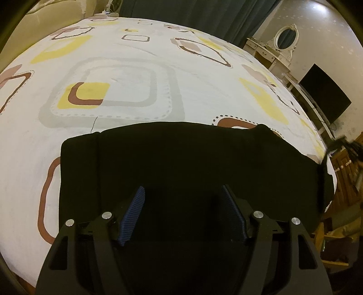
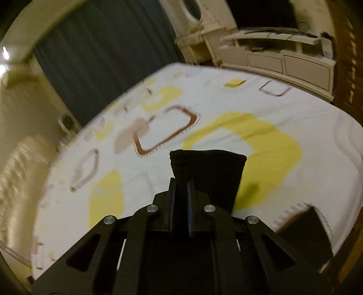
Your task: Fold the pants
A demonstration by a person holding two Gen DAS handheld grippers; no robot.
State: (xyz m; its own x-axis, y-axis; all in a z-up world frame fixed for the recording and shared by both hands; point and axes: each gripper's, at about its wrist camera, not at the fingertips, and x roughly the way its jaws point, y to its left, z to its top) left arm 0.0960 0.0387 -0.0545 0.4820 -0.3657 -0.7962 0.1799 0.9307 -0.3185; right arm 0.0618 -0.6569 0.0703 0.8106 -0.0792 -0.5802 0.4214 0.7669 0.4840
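Note:
The black pants (image 1: 181, 158) lie flat on the patterned bedsheet (image 1: 127, 68), spread across the near part of the bed. My left gripper (image 1: 182, 199) is open, its blue-padded fingers (image 1: 132, 213) apart just above the near part of the pants, with nothing between them. In the right wrist view my right gripper (image 2: 181, 181) is shut on an end of the black pants (image 2: 211, 170) and holds it lifted above the sheet (image 2: 261, 109). The view is blurred by motion.
The bed's far edge meets dark teal curtains (image 1: 192, 13). A white dresser with an oval mirror (image 1: 283, 38) and a black screen (image 1: 324, 93) stand to the right. A white cabinet (image 2: 283, 59) lies beyond the bed, and a padded headboard (image 2: 20, 172) is at left.

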